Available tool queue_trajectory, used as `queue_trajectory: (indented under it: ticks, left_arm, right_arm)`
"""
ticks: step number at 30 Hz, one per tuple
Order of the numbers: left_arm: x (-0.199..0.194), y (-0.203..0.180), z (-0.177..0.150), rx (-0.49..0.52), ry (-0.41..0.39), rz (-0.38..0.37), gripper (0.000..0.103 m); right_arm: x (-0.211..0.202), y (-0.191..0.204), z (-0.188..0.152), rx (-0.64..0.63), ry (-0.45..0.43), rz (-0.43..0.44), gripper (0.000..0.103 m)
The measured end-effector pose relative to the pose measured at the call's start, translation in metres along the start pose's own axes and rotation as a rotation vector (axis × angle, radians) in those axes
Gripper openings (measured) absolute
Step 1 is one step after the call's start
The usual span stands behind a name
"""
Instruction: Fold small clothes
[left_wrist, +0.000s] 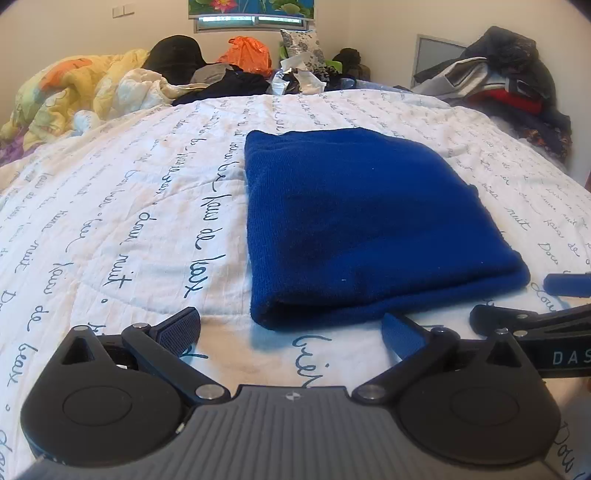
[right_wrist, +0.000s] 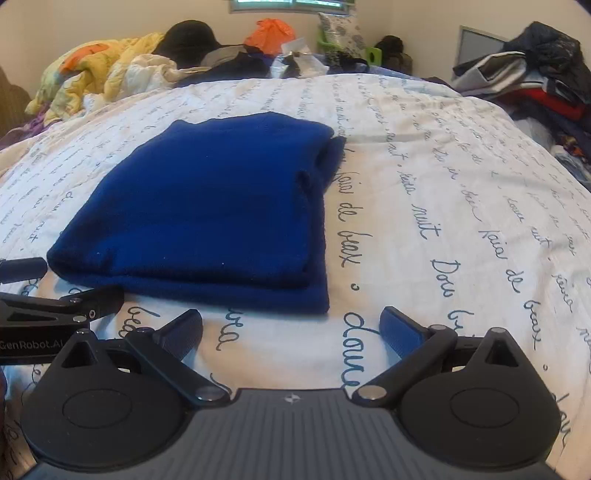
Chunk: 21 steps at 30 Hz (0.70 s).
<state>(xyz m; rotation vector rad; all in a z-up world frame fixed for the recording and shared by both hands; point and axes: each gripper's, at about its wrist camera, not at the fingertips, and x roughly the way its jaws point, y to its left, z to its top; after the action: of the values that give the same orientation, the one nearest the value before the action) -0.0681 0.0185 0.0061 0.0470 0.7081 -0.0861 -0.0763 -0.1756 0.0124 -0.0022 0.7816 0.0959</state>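
A dark blue knit garment (left_wrist: 362, 221) lies folded into a flat rectangle on the white bedspread with blue script (left_wrist: 129, 206). It also shows in the right wrist view (right_wrist: 214, 214), with its folded layers stacked at the near edge. My left gripper (left_wrist: 291, 328) is open and empty, just short of the garment's near edge. My right gripper (right_wrist: 291, 328) is open and empty, near the garment's near right corner. Each gripper's fingers (left_wrist: 565, 284) (right_wrist: 22, 267) show at the edge of the other's view.
A yellow floral quilt (left_wrist: 74, 88) is bunched at the far left. Dark clothes, an orange bag (left_wrist: 245, 53) and a patterned pillow (left_wrist: 303, 46) sit along the bed's far edge. A pile of clothes (left_wrist: 517, 85) is heaped at the right.
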Motion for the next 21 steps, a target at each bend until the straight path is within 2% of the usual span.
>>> queue_trajectory:
  ticks: [3,6,21]
  left_arm:
    - [-0.0010,0.0017,-0.0014,-0.001,-0.004,0.002,0.103]
    - [-0.0015,0.0025,-0.0030,0.000,-0.006,0.000,0.103]
    - [-0.0011,0.0031,-0.0039,-0.001,-0.007,0.000,0.103]
  right_arm:
    - [0.0007,-0.0011,-0.0001,0.028,-0.012,-0.006,0.103]
    - [0.0020,0.0003,-0.0060,-0.009,-0.050,-0.001,0.103]
    - [0.0012,0.0019,-0.0073,-0.006,-0.059,-0.006,0.103]
